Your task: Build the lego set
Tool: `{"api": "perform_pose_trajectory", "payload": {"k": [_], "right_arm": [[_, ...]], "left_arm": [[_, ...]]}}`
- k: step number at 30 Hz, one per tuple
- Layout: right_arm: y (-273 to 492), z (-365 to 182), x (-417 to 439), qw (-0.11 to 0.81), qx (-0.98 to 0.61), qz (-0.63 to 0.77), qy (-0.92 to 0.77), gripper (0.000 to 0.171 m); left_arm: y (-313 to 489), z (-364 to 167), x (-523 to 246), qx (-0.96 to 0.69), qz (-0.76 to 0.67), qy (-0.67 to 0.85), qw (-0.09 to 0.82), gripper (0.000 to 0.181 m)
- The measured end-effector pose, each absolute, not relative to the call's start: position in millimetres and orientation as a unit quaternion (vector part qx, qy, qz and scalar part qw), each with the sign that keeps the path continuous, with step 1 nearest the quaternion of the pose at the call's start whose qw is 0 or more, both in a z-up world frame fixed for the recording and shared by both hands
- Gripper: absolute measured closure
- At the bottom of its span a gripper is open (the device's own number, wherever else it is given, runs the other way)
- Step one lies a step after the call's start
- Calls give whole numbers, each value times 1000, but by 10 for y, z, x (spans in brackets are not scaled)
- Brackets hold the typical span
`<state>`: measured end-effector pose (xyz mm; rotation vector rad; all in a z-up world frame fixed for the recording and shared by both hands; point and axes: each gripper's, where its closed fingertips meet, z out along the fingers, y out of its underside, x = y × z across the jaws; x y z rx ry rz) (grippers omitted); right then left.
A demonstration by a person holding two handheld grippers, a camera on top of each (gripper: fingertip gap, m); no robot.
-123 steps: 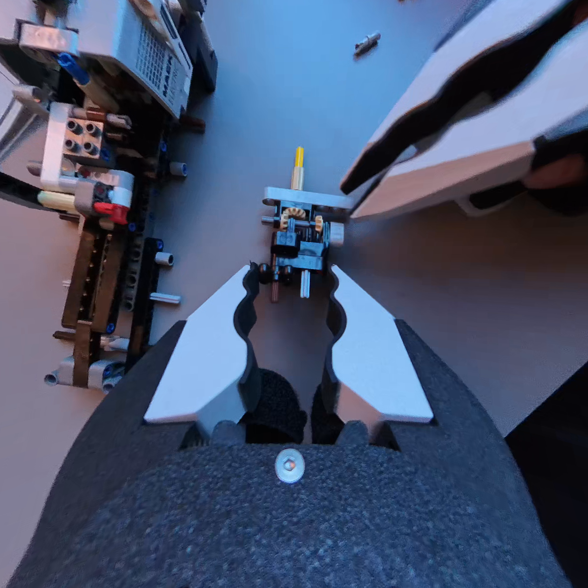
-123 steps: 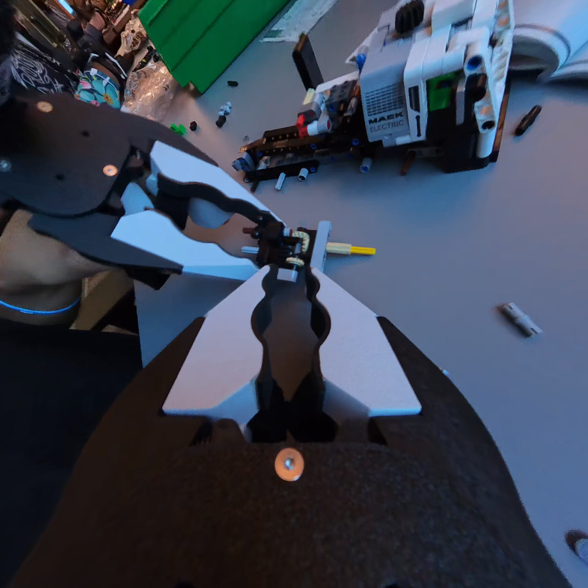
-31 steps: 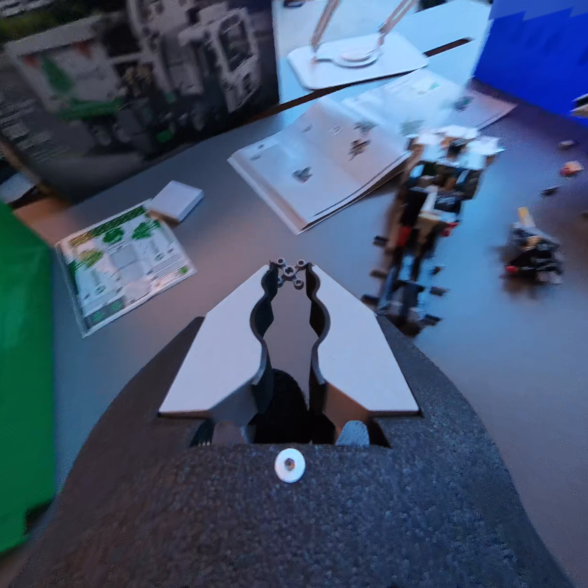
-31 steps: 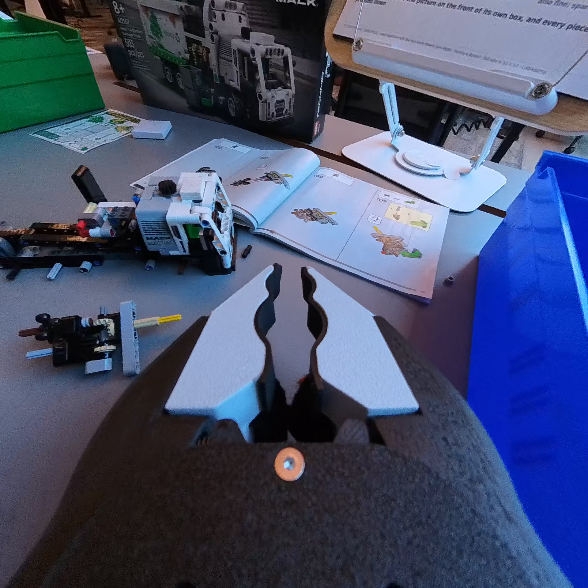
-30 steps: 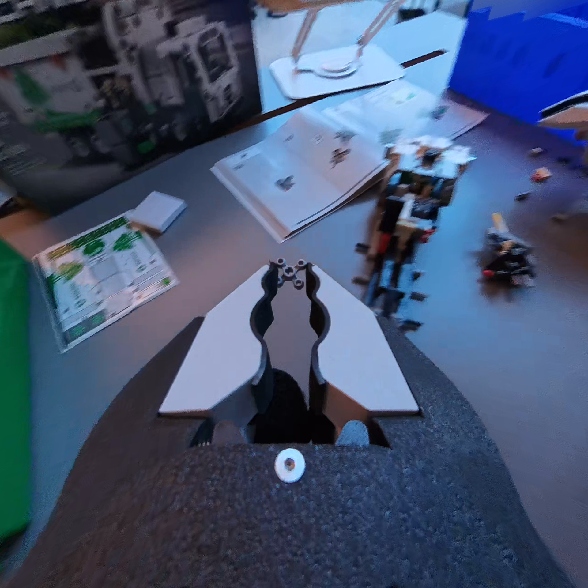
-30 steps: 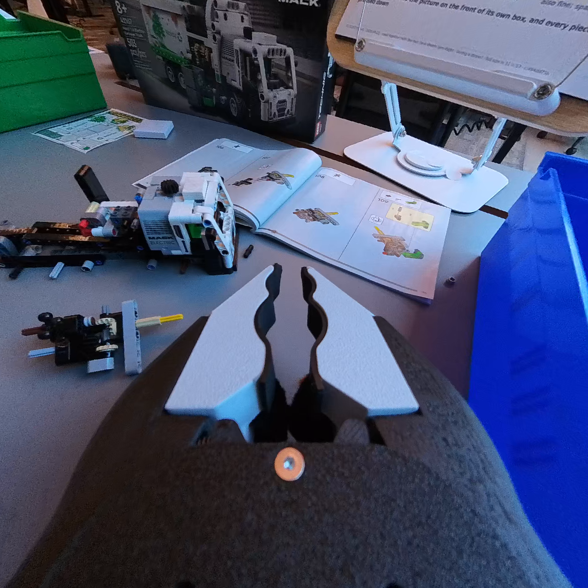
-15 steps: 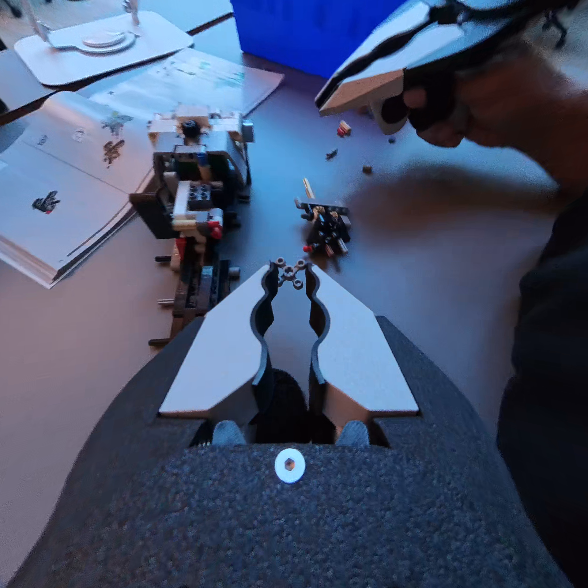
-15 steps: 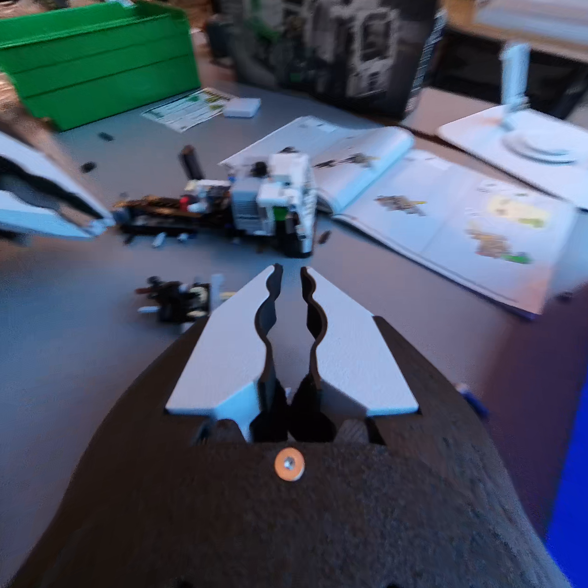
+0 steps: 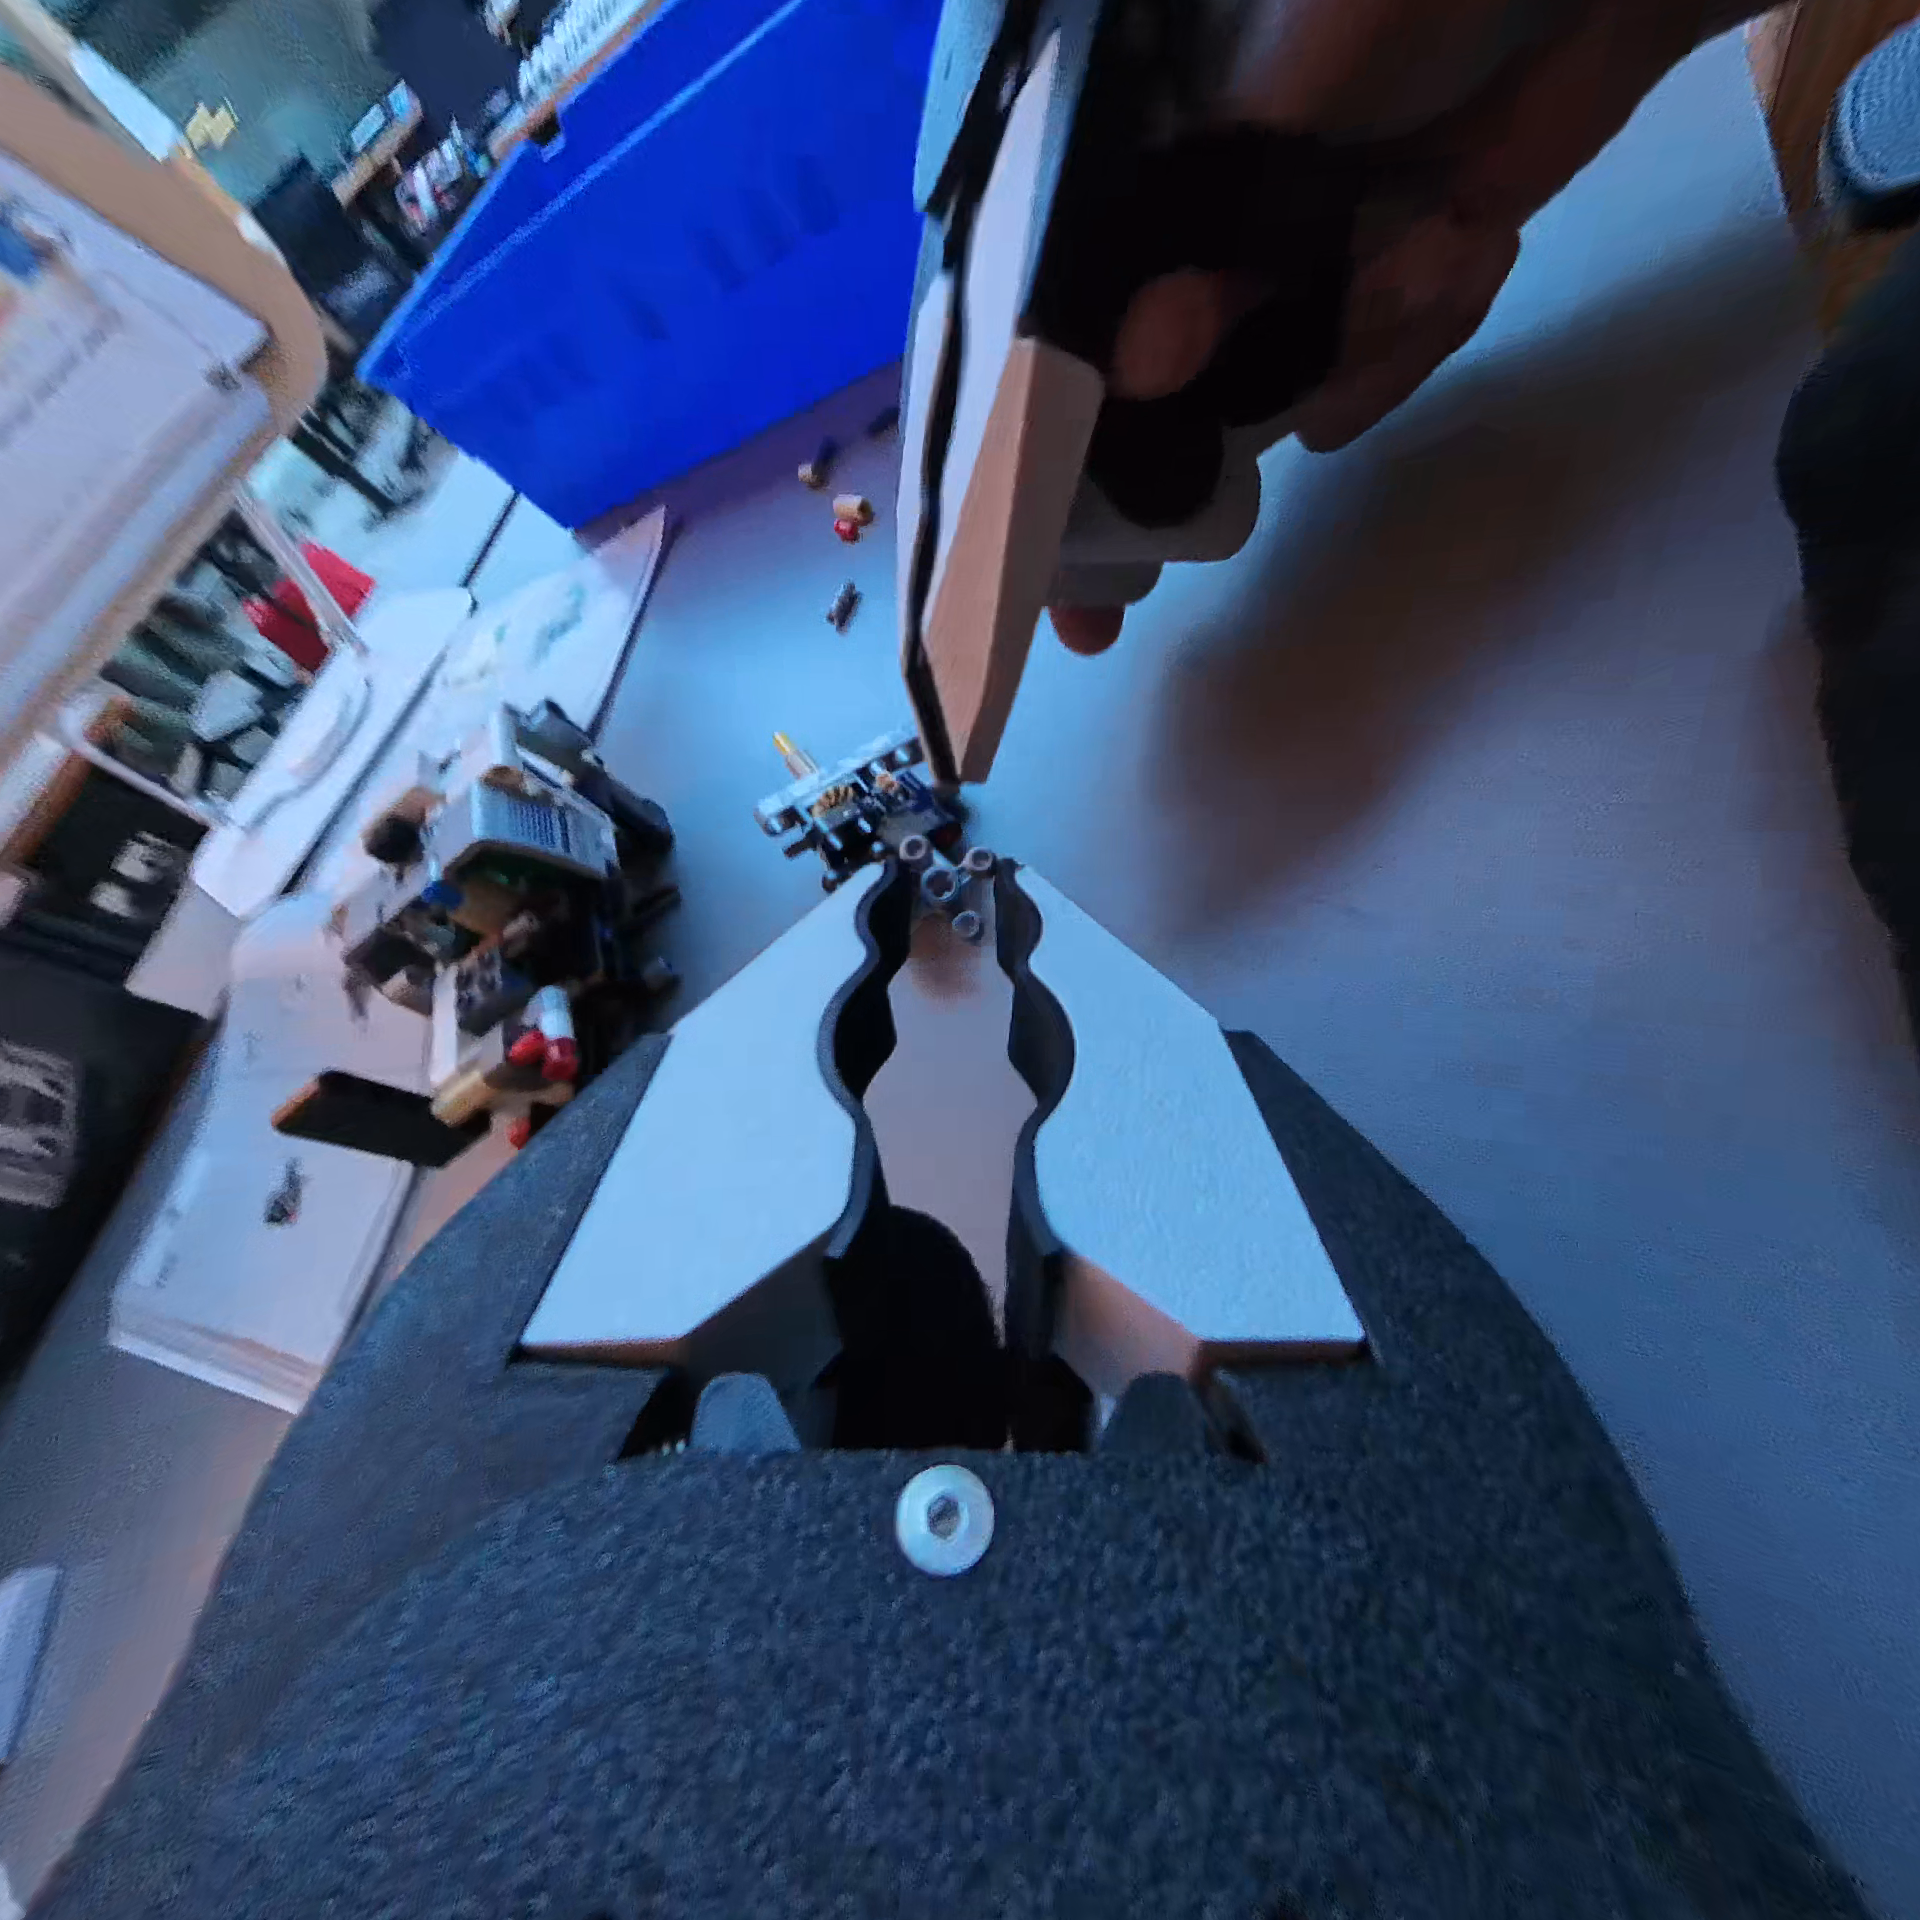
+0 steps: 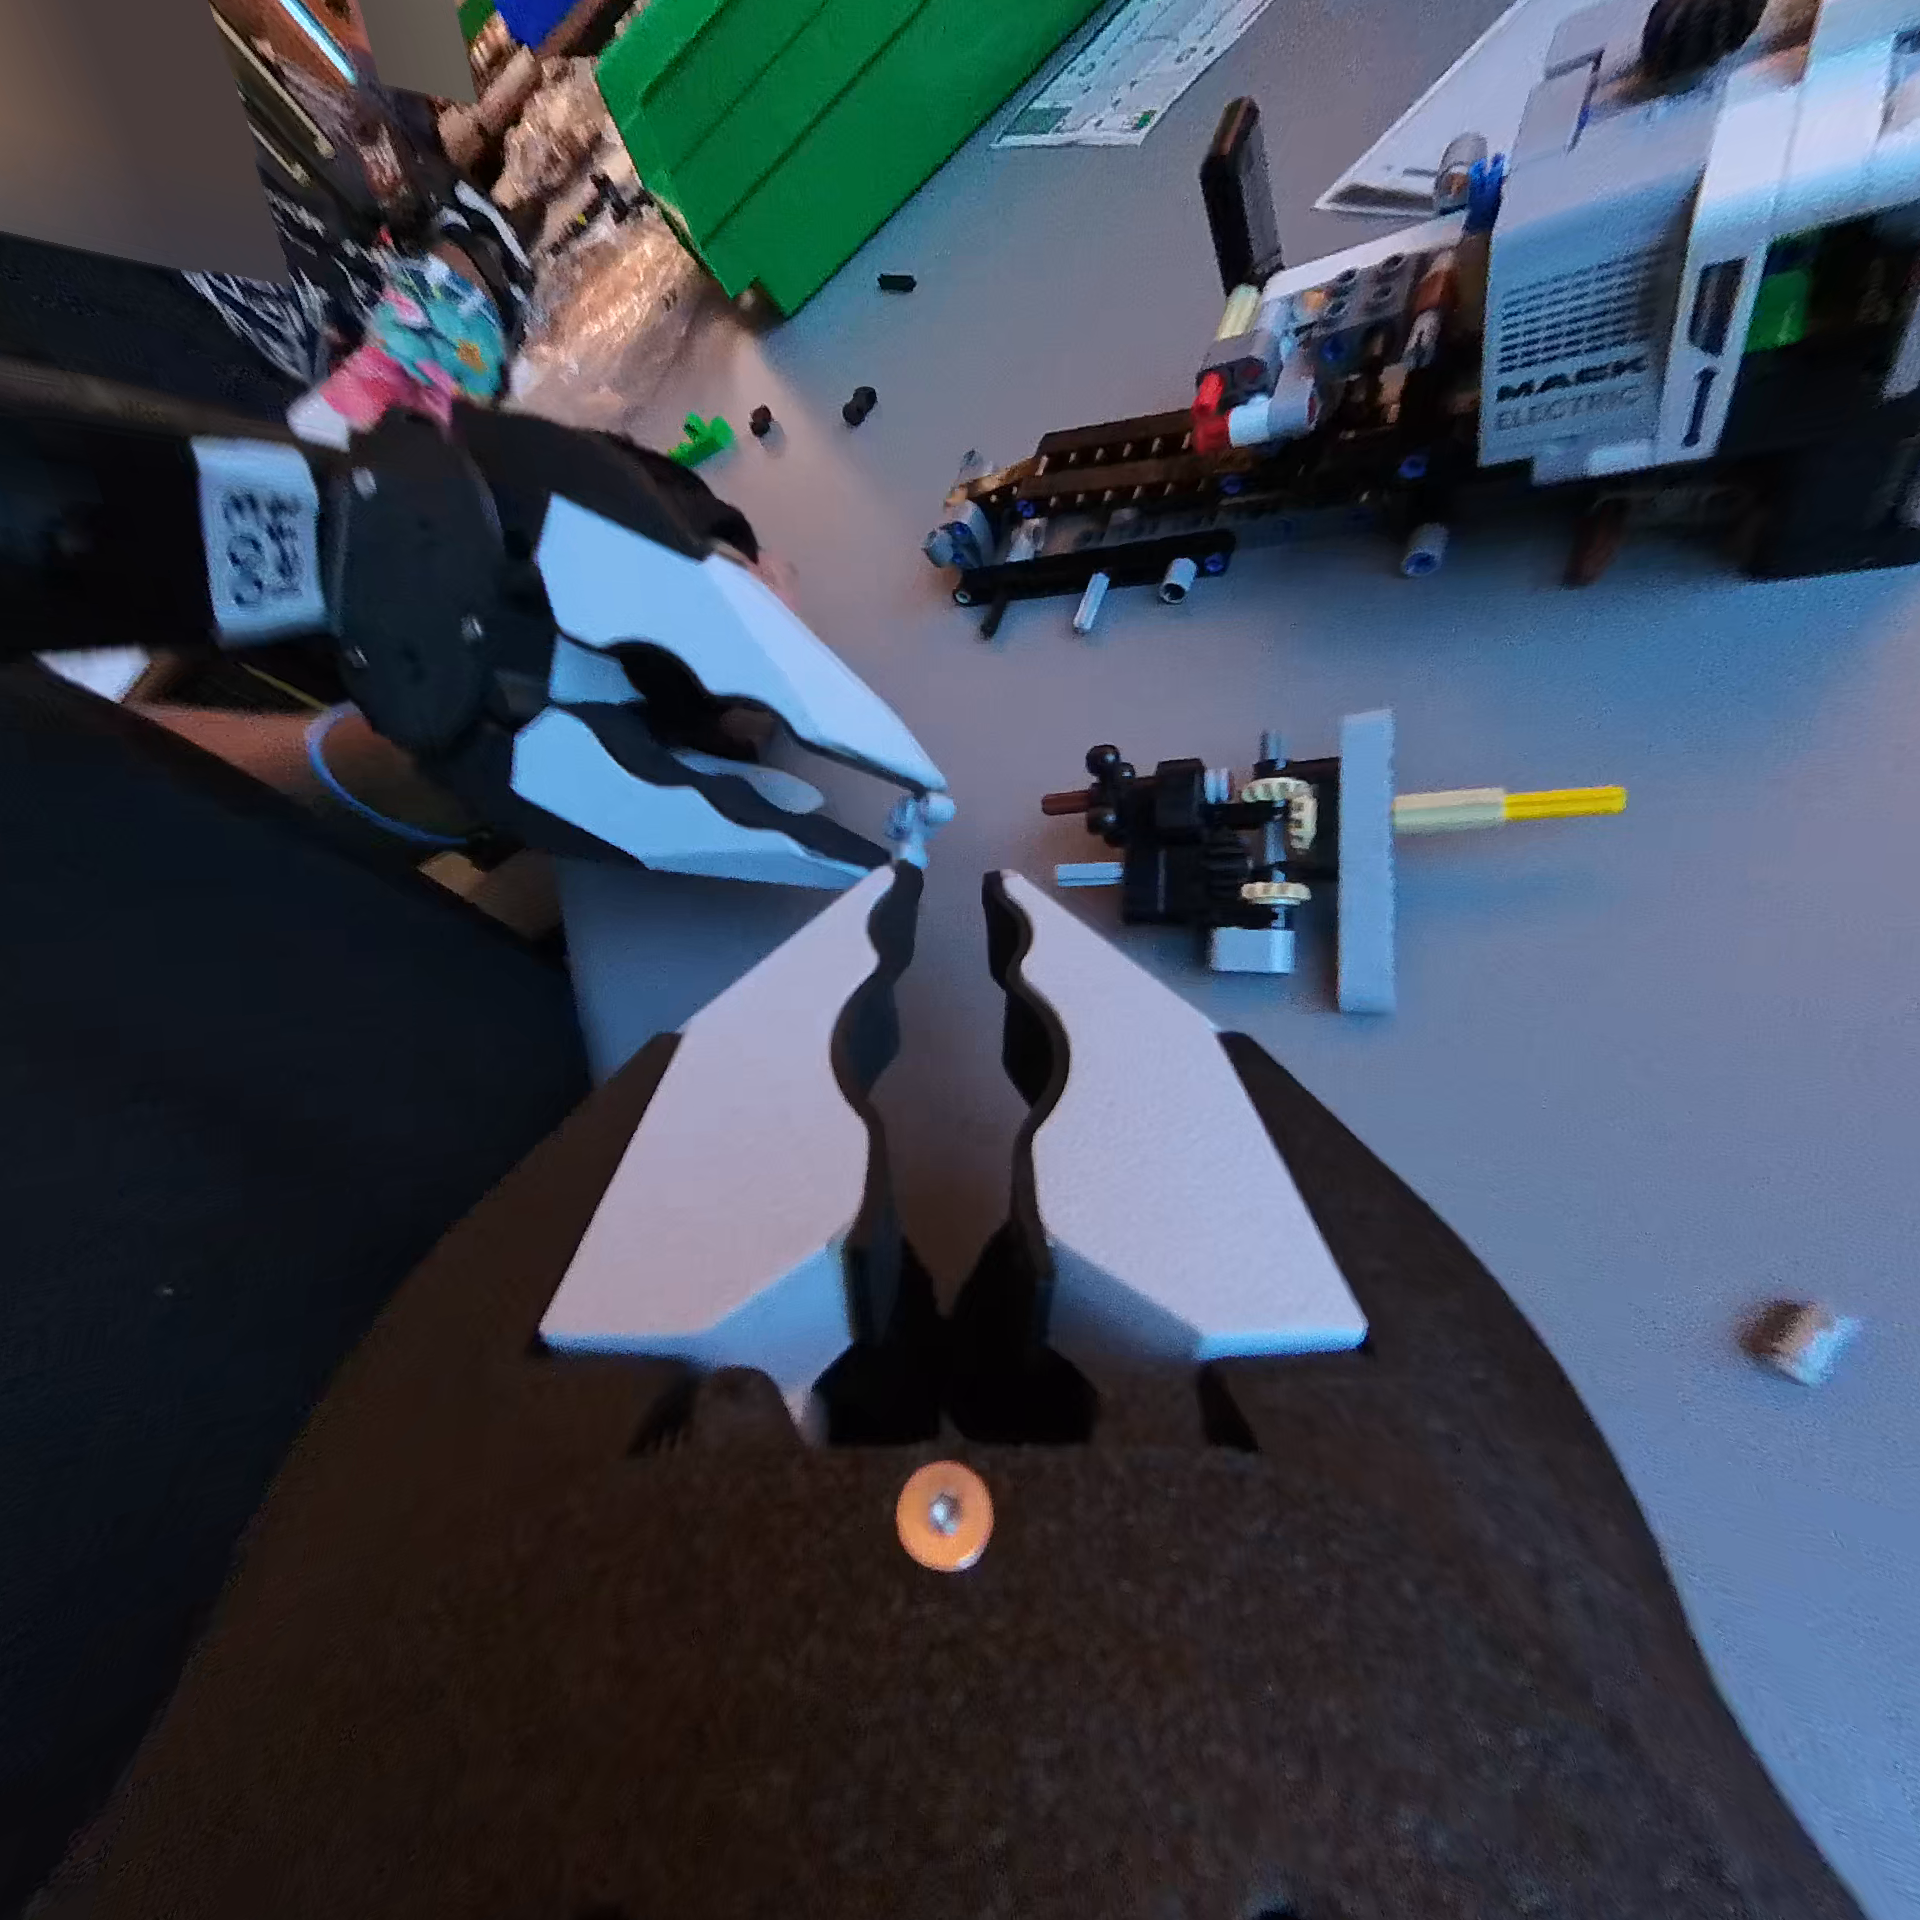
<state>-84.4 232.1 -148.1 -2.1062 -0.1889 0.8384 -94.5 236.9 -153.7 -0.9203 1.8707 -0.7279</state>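
Observation:
My left gripper (image 9: 950, 881) is shut on a small grey connector piece (image 9: 941, 886), held just above the grey table. It also shows in the right wrist view (image 10: 914, 821), coming in from the left with the grey piece (image 10: 912, 816) at its tips. My right gripper (image 10: 943, 883) is slightly open and empty, its tips almost touching the left gripper's tips. In the left wrist view it (image 9: 948, 764) hangs down from above. A small black gear subassembly (image 10: 1195, 862) with a grey beam (image 10: 1366, 862) and a yellow axle (image 10: 1558, 800) lies just beyond both grippers; it also shows in the left wrist view (image 9: 842, 810).
The partly built white truck (image 10: 1558, 343) stands behind, on an open instruction booklet (image 9: 281, 1195). A blue bin (image 9: 665, 270) and a green bin (image 10: 810, 135) stand at the table's sides. Loose small pieces (image 10: 1797, 1340) lie about. A person's hand (image 9: 1299, 260) holds the right gripper. About 4 cm separates my right fingertips from the small black gear subassembly (image 10: 1195, 862). Seen from the left wrist view (image 9: 887, 808) as well.
Both grippers have swung towards each other and now meet tip to tip beside the small subassembly. The left still holds the grey piece. The right's jaw gap is unchanged.

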Motion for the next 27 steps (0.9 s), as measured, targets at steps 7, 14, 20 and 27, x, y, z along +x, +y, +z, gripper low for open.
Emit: {"api": "perform_pose_trajectory", "payload": {"k": [7,14,20,27], "right_arm": [[2314,-1402,-928,433,-817,380,-36,161],[2311,-1390,-962,437,-807,395,-32,161],[2330,-1334,-1010,440,-785,436,-23,161],[2304,-1285,-983,438,-771,462,-12,160]], "left_arm": [[2268,-1450,-921,-331,-299,752,484,169],[2244,-1417,-950,-333,-303,745,492,169],[2250,-1399,-945,-337,-305,741,494,169],[2257,-1365,-933,-335,-303,736,504,169]]}}
